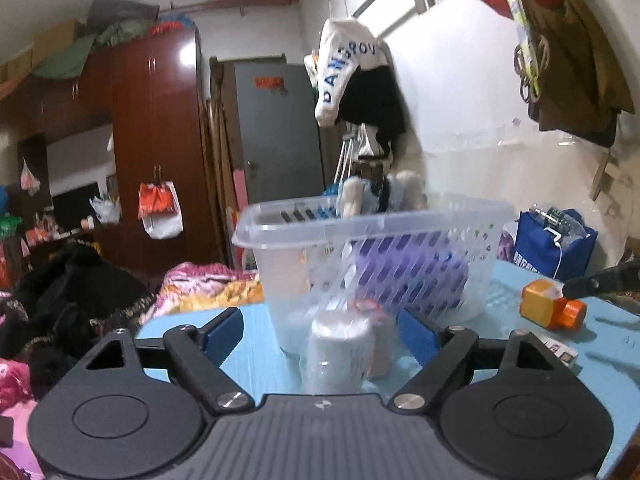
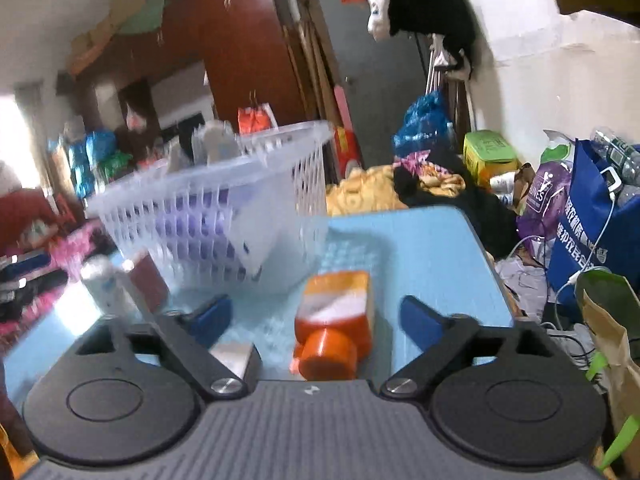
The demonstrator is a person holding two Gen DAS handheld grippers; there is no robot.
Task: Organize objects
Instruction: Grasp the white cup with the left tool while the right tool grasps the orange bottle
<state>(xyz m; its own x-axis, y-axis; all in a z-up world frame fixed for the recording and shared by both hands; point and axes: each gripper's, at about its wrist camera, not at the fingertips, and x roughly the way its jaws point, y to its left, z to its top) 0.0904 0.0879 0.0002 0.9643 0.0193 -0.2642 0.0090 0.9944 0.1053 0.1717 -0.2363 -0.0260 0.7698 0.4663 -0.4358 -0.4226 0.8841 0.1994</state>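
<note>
A clear plastic basket (image 1: 372,220) stands on the light blue table (image 1: 264,364), with a purple item (image 1: 412,272) inside. It also shows in the right wrist view (image 2: 208,184). My left gripper (image 1: 320,332) is open, its blue fingers either side of a silver-white can (image 1: 340,356) standing just in front of the basket. A red-brown item (image 1: 378,344) stands beside the can. My right gripper (image 2: 316,316) is open, with an orange bottle (image 2: 336,316) lying between its fingers, cap toward me. The same bottle shows in the left wrist view (image 1: 552,304).
A small flat box (image 2: 236,356) lies by my right gripper's left finger. A blue bag (image 2: 592,224) and a paper bag (image 2: 612,336) stand right of the table. Bedding and clothes (image 1: 200,288) lie beyond the far table edge. A wardrobe (image 1: 156,140) stands behind.
</note>
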